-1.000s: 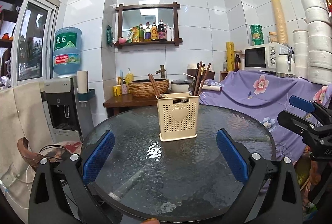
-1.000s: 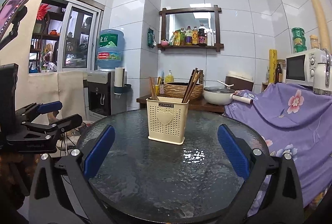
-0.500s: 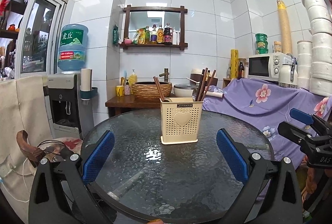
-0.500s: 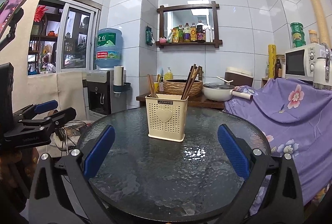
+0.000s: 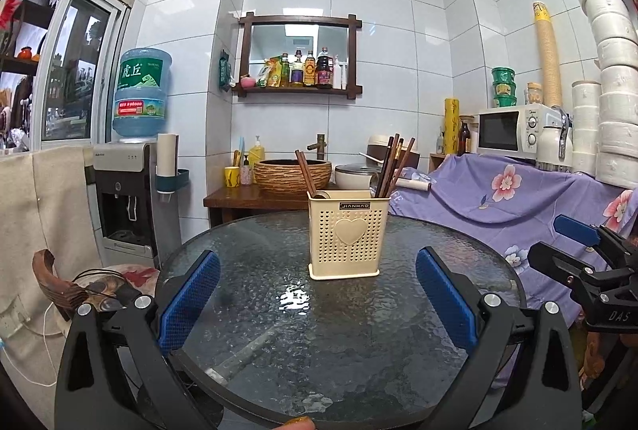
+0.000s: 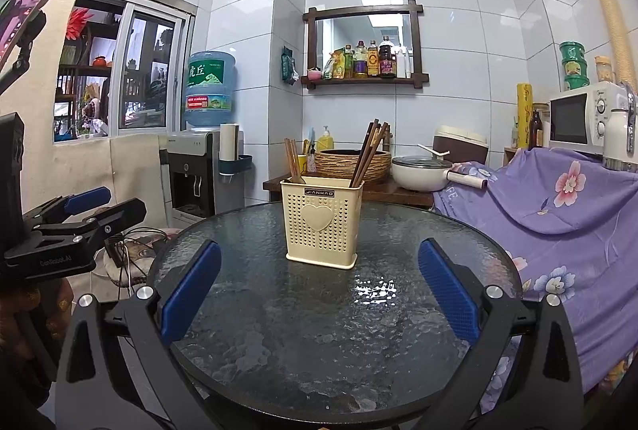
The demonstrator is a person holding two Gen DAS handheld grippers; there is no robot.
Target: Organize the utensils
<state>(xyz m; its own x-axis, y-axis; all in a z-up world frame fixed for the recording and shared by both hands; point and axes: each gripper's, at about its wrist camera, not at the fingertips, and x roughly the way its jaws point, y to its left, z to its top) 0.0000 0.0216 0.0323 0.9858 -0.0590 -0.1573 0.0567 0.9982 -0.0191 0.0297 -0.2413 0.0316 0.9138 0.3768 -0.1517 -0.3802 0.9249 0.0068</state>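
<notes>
The holder [image 5: 347, 234] hides the lower ends of your chopsticks [image 5: 392, 166]. Your left gripper [image 5: 317, 304] and right gripper [image 6: 317, 300] gape empty over the glass table [image 6: 319, 350], well short of it.

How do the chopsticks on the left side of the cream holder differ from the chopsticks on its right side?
In the cream holder, the left chopsticks are few and reddish brown; the right chopsticks are a larger, darker bundle. The left chopsticks lean left, and the right chopsticks lean right and rise higher above the rim. Both groups stand inside the holder with their upper ends free.
</notes>
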